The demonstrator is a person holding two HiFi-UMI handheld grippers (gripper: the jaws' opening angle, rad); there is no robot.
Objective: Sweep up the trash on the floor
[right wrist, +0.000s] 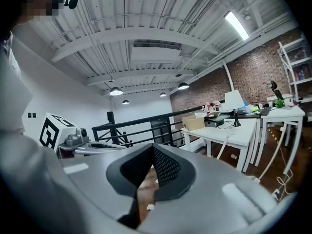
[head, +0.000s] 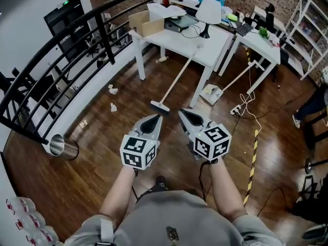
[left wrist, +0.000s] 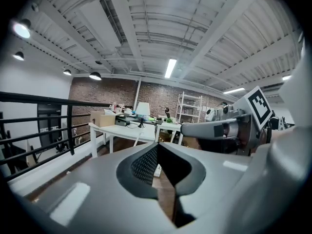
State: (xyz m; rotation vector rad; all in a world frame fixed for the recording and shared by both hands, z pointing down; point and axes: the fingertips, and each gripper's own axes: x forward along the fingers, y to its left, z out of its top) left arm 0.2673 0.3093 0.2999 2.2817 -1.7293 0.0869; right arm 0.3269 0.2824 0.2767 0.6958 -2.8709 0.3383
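- On the dark wooden floor [head: 61, 188] in front of the person, the two grippers are held side by side, pointing towards the white desk [head: 215, 47].
- The left gripper [head: 153, 119] has its dark ribbed pads pressed together with nothing between them (its own view shows only floor past the tips).
- The right gripper [head: 183, 113] is likewise closed tight and empty.
- The pale long-handled broom [head: 177, 78] leans against the desk edge, its head on the floor just ahead of the left gripper.
- The white long-handled dustpan [head: 211, 94] stands by a desk leg, to the broom's right.
- The trash, crumpled white paper scraps [head: 113, 107], lies near the black metal railing [head: 61, 40], well left of the broom.
- A shiny steel bin [head: 64, 146] lies on its side at the railing's base.
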